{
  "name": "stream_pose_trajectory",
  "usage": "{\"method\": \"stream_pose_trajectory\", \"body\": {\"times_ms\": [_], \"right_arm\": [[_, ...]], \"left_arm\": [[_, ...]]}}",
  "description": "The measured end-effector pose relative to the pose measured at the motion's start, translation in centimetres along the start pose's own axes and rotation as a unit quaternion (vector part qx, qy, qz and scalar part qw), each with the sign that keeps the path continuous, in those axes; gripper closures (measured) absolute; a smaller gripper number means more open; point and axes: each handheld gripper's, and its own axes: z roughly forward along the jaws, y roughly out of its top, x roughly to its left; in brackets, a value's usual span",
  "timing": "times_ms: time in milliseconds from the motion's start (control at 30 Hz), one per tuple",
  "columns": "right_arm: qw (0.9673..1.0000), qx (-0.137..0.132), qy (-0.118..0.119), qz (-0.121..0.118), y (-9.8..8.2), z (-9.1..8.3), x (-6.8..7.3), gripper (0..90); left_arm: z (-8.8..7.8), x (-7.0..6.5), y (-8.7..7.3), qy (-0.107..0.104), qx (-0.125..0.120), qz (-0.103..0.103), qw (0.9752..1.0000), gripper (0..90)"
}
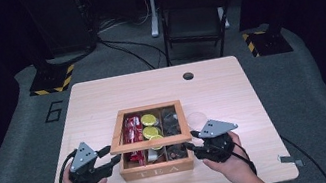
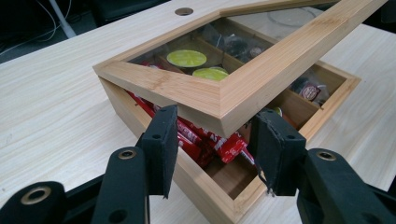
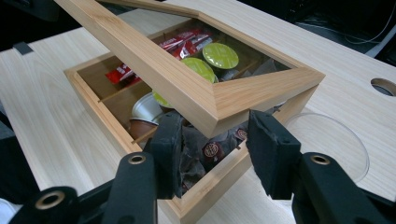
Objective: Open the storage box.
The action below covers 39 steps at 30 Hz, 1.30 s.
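Note:
A wooden tea box (image 1: 157, 170) stands near the table's front edge, its glass-paned lid (image 1: 150, 143) hinged at the back and raised at the front. Inside lie red sachets (image 1: 132, 132), green-topped capsules (image 1: 149, 127) and dark packets (image 1: 171, 120). My left gripper (image 1: 110, 156) is at the lid's front left corner; in the left gripper view its pads (image 2: 163, 135) press on both sides of that corner (image 2: 219, 107). My right gripper (image 1: 191, 140) straddles the front right corner (image 3: 215, 109) with its jaws parted slightly wider, the pads (image 3: 264, 144) close beside the wood.
A clear round disc (image 1: 197, 117) lies on the table just right of the box, close to my right gripper. A cable hole (image 1: 188, 76) sits at the table's back. Behind the table stands a folding chair (image 1: 193, 15). Bare tabletop (image 1: 231, 84) lies to the back and both sides.

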Motion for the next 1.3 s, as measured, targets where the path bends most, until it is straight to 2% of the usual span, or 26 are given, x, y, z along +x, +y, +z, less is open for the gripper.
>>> {"method": "stream_pose_trajectory", "body": {"times_ms": [267,333,533,667,833,967,1167,1200,1300], "right_arm": [[1.0,-0.006,-0.006,-0.004,1.3,-0.5,-0.4,58.8],[1.0,-0.006,-0.003,-0.002,2.1,-0.6,-0.8,58.9],[0.9992,-0.007,-0.024,-0.031,3.6,-0.7,-0.9,58.7],[0.9994,-0.012,-0.023,-0.021,4.2,-0.7,-1.2,58.7],[0.9994,-0.011,-0.025,-0.021,4.4,-0.7,-1.3,58.8],[0.9992,-0.013,-0.028,-0.026,4.9,-0.7,-1.6,59.9],[0.9992,-0.018,-0.033,-0.013,6.2,-0.6,-2.3,61.2],[0.9993,-0.02,-0.031,-0.006,6.5,-0.5,-2.5,61.4],[0.9992,-0.022,-0.033,-0.004,7.0,-0.5,-2.9,61.7]], "left_arm": [[-0.1,0.7,1.5,0.002,-0.011,-0.008,0.9999,52.5],[-0.2,1.2,2.4,-0.004,-0.005,-0.01,0.9999,52.4],[-0.2,1.6,3.7,0.002,-0.009,-0.007,0.9999,52.8],[-0.2,1.8,4.3,0.003,-0.011,-0.011,0.9999,52.8],[-0.2,2.0,4.5,0.002,-0.009,-0.006,0.9999,52.8],[-0.1,2.3,5.0,0.003,-0.018,-0.003,0.9998,53.3],[0.1,3.1,6.1,0.007,-0.028,-0.007,0.9995,54.2],[0.1,3.4,6.5,0.007,-0.03,-0.008,0.9995,54.4],[0.3,3.6,6.7,0.007,-0.034,-0.01,0.9993,54.4]]}}
